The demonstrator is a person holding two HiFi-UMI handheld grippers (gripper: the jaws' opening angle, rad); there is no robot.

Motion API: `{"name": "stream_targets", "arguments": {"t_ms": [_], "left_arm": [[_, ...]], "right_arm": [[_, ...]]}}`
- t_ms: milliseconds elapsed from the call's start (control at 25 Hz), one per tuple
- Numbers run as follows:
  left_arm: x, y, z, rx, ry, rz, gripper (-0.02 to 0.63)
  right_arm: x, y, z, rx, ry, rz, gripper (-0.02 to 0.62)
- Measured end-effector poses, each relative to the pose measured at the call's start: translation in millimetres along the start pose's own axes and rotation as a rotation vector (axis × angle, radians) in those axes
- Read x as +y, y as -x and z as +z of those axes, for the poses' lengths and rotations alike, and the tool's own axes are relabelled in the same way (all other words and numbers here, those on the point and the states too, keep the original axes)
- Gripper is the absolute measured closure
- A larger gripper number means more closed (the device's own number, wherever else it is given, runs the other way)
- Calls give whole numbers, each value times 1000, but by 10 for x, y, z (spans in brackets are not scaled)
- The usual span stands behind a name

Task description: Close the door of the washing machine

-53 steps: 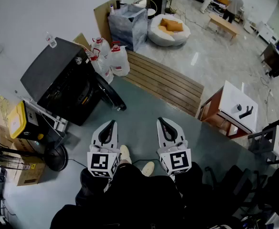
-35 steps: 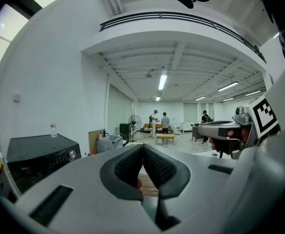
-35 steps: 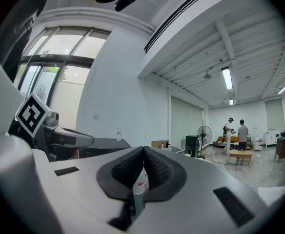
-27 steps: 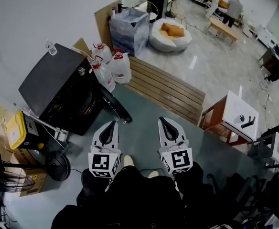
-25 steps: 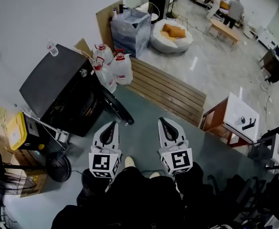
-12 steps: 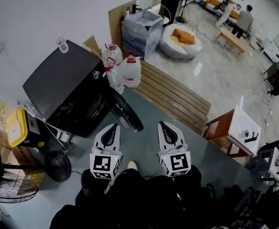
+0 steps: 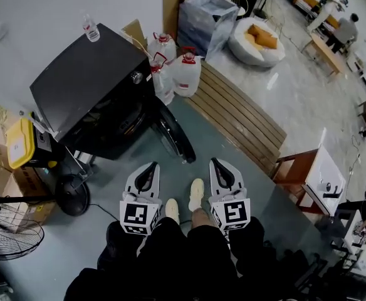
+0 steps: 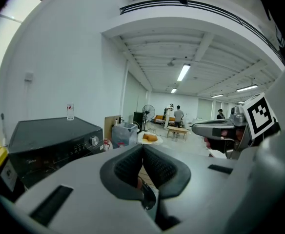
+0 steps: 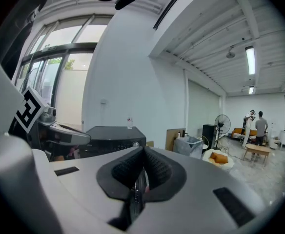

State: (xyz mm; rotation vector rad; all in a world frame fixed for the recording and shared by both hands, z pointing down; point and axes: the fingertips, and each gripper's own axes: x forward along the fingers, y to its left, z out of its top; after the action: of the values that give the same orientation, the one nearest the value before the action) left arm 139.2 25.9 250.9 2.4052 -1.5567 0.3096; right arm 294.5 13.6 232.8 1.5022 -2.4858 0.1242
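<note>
The grey floor point(image 7: 123, 168) filled most of the head view. On it, at upper left, stood the black washing machine point(image 7: 86, 83), its front turned toward the person. A slatted wooden platform point(image 7: 242, 118) lay to the right of the machine, running away toward the far side of the room. The round door point(image 7: 173, 133) of the machine stood open, swung out from the front on the side nearer the platform, so that it showed edge-on and reached toward the person. A standing fan point(image 7: 7, 234) and a yellow-lidded box point(image 7: 18, 144) sat at the left edge, beside the machine.

The left hand-held gripper point(image 7: 149, 170) and the right hand-held gripper point(image 7: 219, 168) were held side by side low in the view, both pointing forward and apart from the door, which stood just ahead between them. In each gripper's own view the two dark pads were pressed together with nothing between them.

Several water jugs point(image 7: 184, 74) with red caps stood on the floor against the machine's corner by the platform. The person's light shoes point(image 7: 196, 194) showed between the two grippers. A small clear cup point(image 7: 91, 28) stood upright on top of the machine, near its back edge.
</note>
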Motion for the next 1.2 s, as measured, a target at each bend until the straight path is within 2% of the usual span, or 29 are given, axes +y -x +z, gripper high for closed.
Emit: {"name": "stream_targets", "arguments": {"t_ms": [320, 640, 960, 1160, 1200], "left_arm": [[244, -694, -541, 59, 79, 93, 581], [417, -1380, -1373, 144, 160, 181, 581], [523, -1724, -2327, 229, 262, 247, 581], [630, -1843, -2719, 255, 303, 264, 581], [649, -1851, -2776, 262, 307, 266, 581]], "right_arm": [[-223, -802, -784, 101, 13, 128, 578], [-320, -1509, -1842, 224, -3, 272, 578], [-367, -1927, -2945, 346, -28, 358, 578], [-274, -2047, -3430, 407, -23, 414, 577], [-245, -2059, -3515, 424, -21, 431, 512]]}}
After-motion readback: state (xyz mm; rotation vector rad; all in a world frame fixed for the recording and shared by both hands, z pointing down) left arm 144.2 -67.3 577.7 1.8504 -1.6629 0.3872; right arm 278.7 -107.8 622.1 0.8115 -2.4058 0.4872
